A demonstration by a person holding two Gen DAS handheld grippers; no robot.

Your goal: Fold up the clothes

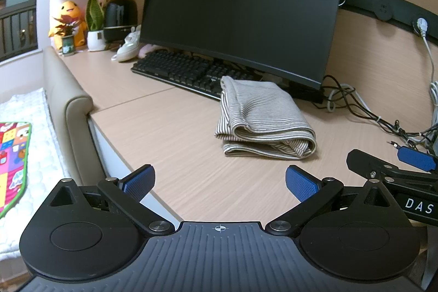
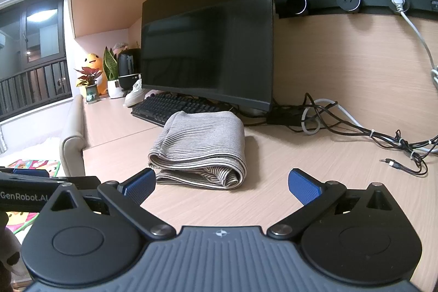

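Proceeding from the left side of the scene, the left tongs (image 1: 220, 179) stand spread wide and carry nothing, hovering above the near edge of the surface (image 1: 169, 133), short of the striped garment (image 1: 262, 119). The garment lies folded in several layers on the surface, just in front of the keyboard (image 1: 186, 73) and below the monitor (image 1: 241, 10); its far edge appears to touch or overlap the keyboard, though the angle does not settle which. Its near end shows loose rolled layers, so a pinch taken there may catch only the top layer and pull the stack open. A push toward the back could drive the cloth against the keyboard. Further right, the cables (image 2: 356, 127) and a loose audio plug (image 2: 390, 162) lie near the garment, and a wide sweep could snag them. The right tongs (image 2: 221, 182) are likewise fully spread and hold nothing, with the garment just beyond the left pad. Hidden items: the garment type, its underside and its far edge cannot be determined; the person holding the tongs is out of frame in both views.
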